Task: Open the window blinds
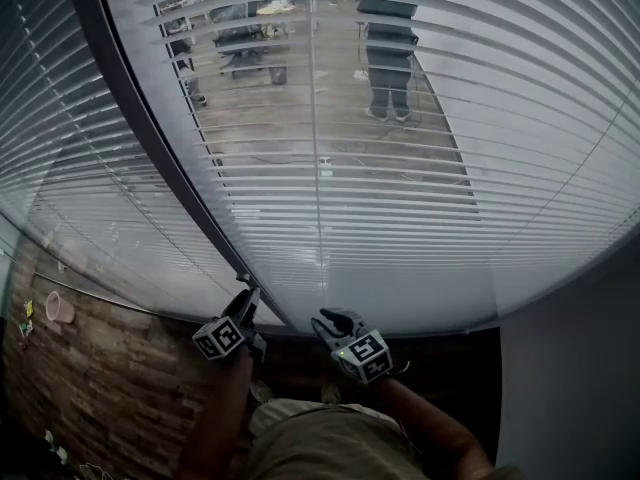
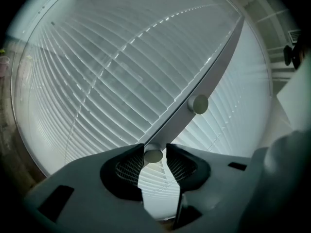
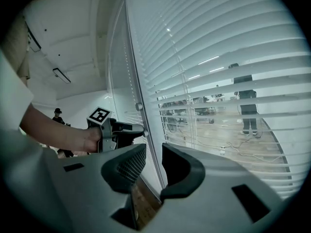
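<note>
White slatted blinds (image 1: 400, 218) hang behind glass panes on either side of a dark upright frame bar (image 1: 170, 158). Two small round knobs sit on that bar, a lower knob (image 2: 153, 155) and an upper knob (image 2: 198, 104). My left gripper (image 1: 247, 298) (image 2: 154, 152) reaches to the bar, and its jaws are shut on the lower knob, which sits between the pad tips. The right gripper view shows the left gripper (image 3: 131, 129) from the side, at the bar. My right gripper (image 1: 328, 320) (image 3: 153, 164) hangs just right of the bar, shut with nothing in it.
The slats of the right pane are partly tilted, so a room with desks and a standing person (image 1: 390, 48) shows through. A brick-patterned surface (image 1: 90, 388) with a pink cup (image 1: 58, 308) lies lower left. A grey wall (image 1: 570, 368) closes the right.
</note>
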A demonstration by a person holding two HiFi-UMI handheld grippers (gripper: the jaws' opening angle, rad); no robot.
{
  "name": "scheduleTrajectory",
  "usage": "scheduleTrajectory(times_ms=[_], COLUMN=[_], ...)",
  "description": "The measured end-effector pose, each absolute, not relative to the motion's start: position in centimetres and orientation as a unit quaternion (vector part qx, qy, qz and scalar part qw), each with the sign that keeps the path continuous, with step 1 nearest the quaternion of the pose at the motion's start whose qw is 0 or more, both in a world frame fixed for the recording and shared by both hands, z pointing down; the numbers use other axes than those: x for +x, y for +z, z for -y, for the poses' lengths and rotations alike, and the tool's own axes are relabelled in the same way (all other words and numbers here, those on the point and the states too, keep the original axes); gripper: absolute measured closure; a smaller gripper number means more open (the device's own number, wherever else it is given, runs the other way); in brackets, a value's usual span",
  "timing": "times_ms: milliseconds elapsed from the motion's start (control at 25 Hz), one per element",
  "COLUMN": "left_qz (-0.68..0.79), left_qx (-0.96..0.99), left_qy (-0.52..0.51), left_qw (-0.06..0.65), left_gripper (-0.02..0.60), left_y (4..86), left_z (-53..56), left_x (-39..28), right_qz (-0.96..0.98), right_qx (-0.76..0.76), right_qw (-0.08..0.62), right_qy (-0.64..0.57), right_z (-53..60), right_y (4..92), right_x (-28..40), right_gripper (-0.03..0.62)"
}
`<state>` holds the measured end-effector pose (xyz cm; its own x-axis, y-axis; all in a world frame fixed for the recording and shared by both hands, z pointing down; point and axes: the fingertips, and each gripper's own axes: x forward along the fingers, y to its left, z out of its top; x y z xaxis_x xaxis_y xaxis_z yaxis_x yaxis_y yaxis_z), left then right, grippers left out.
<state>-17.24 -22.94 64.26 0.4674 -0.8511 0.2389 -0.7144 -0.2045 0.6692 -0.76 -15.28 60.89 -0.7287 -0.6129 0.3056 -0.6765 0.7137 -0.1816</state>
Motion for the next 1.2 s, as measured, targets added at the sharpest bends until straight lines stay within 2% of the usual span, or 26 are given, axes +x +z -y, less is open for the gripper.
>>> scheduleTrajectory(times_ms=[440, 1000, 1200], left_qz=[0.539, 0.559, 0.559], left_qx=[0.802, 0.815, 0.811], left_qy=[-0.046, 0.012, -0.011], left_qw=[0.253, 0.156, 0.174], left_gripper=[0.442, 0.442, 0.442], left_y=[58.9, 55.6, 54.9], left_z=[22.4, 22.1, 22.5], left_x=[-17.3, -16.5, -16.6], right_qz=[0.920, 0.919, 0.920], right_qx=[0.352, 0.343, 0.344], right_qw=[0.108, 0.117, 0.117], right_qy=[0.137, 0.154, 0.144], right_z=[15.4, 14.7, 14.6], right_y=[60.7, 61.5, 61.4], right_x=[-0.6, -0.9, -0.9], right_gripper=[0.485, 0.485, 0.485])
